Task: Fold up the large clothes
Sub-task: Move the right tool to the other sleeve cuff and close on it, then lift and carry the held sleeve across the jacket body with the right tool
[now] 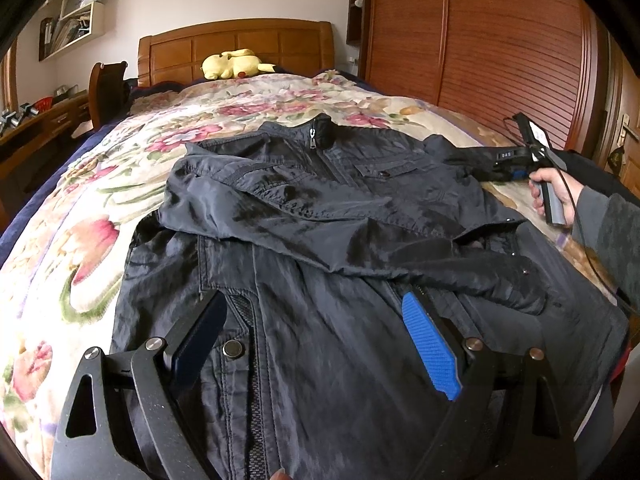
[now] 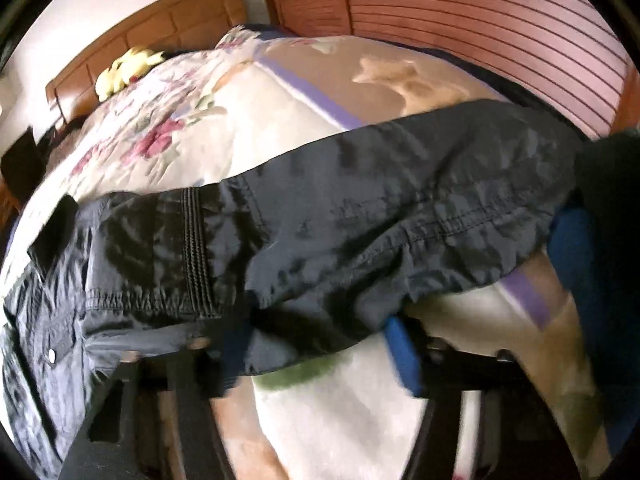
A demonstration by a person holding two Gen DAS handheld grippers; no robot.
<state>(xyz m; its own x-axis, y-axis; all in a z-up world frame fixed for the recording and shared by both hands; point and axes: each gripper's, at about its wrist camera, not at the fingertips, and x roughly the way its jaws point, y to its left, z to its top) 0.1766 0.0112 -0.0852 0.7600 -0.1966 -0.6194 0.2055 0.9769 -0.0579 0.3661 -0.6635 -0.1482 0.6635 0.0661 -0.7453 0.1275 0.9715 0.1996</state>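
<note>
- The dark jacket (image 1: 320, 216) lies spread out on the flowery blanket (image 1: 80, 208) on the bed.
- The left gripper (image 1: 316, 344) is wide open above the jacket's bottom part and holds nothing.
- The right gripper (image 2: 320, 344) has the jacket sleeve (image 2: 360, 216) between its fingers; I cannot tell if it pinches.

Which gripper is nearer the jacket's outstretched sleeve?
Right. The right gripper straddles the sleeve at the bedspread's edge. The left gripper hovers open over the jacket's lower front, well away.
</note>
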